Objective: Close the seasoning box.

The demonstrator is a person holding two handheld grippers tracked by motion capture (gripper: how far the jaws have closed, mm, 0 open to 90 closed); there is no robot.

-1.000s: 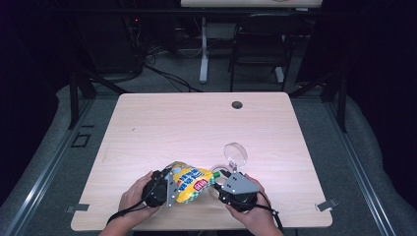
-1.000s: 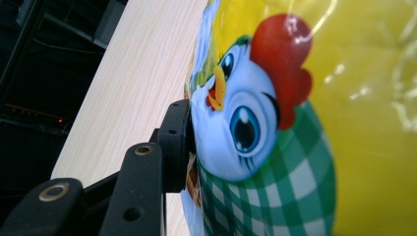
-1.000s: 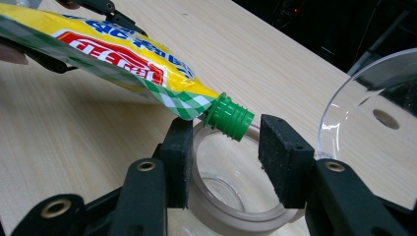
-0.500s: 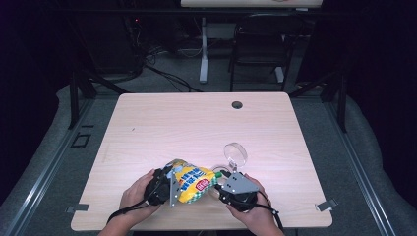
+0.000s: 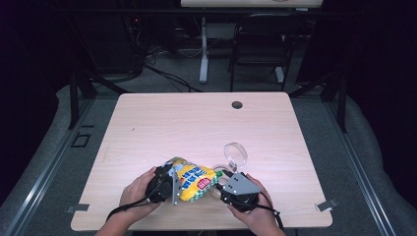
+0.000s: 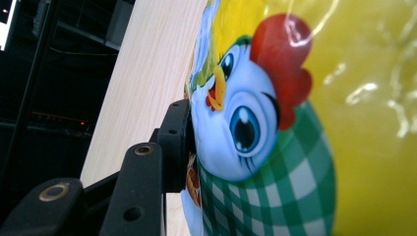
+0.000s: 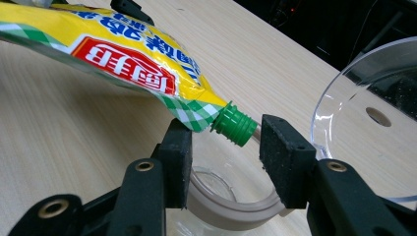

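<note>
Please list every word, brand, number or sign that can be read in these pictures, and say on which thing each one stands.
"厨邦": white characters in the red box on the yellow pouch.
Green characters along the pouch's upper edge: cut off and tilted, not readable.
Rooster picture on the pouch, left gripper view: no words beside it.
Green cap, clear lid, table: no text.

One pouch [image 5: 193, 178], one clear lid [image 5: 236, 152], seemingly one jar [image 7: 221, 196]
</note>
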